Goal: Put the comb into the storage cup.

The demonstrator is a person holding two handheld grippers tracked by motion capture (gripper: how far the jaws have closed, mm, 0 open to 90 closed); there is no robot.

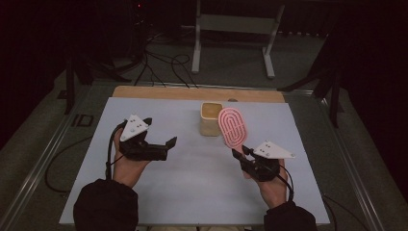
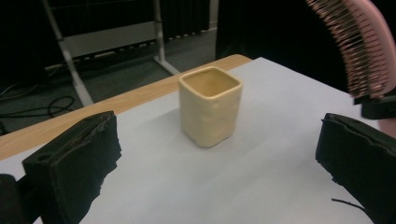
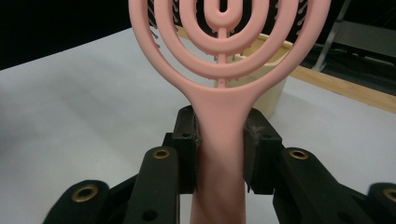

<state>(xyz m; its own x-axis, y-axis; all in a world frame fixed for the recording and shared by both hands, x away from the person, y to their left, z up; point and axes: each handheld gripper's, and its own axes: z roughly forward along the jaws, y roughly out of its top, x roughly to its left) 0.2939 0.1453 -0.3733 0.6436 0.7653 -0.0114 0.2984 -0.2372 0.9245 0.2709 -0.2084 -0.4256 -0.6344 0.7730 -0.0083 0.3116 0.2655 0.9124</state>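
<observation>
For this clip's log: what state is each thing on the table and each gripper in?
Pink hairbrush: clamped by its handle, head raised, bristles facing away from the person.
Yellow cup: upright on the table, open top, nothing visible inside, untouched.
Right gripper: shut on the brush handle.
Left gripper: open, holding nothing, pointed at the cup.

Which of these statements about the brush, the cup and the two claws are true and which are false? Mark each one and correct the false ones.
1. The right claw is shut on the handle of the pink hairbrush. True.
2. The left claw holds the cream cup. False: it is open and holds nothing; the cup stands apart from it on the table.
3. The cup stands upright. True.
4. The hairbrush lies flat on the table. False: it is held up off it.
</observation>
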